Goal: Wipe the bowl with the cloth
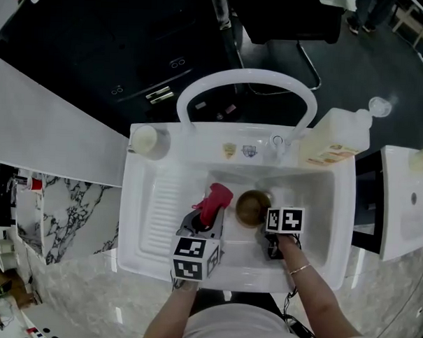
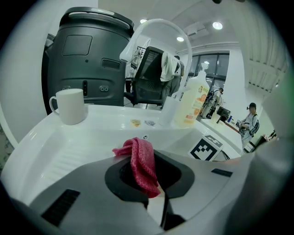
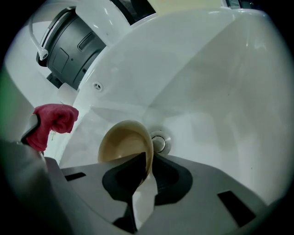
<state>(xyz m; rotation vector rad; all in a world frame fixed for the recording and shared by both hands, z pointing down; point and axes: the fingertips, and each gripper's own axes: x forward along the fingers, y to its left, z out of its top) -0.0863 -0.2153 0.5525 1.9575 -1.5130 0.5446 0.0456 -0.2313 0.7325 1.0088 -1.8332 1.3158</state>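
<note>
Sink [image 1: 340, 226]: the basin takes the middle and right, with a ribbed drainboard [image 1: 164, 212] along the left edge. An arched faucet [image 1: 247, 79] stands at the back edge. A white mug [image 1: 146, 139] sits at the back-left corner, contents not visible, and a soap bottle [image 1: 335, 139] at the back-right corner.

Open basin floor runs from the bowl to the right wall.

Bowl [image 3: 120, 142]: in the basin, just beside the drain [image 3: 158, 143], tipped up on edge, plain tan inside. The right gripper [image 3: 147, 170] pinches its rim, one jaw inside and one outside.

Cloth [image 2: 140, 163]: red, bunched, clamped in the left gripper [image 2: 154, 190] over the basin's left part. It is near the bowl, not touching it.
</note>
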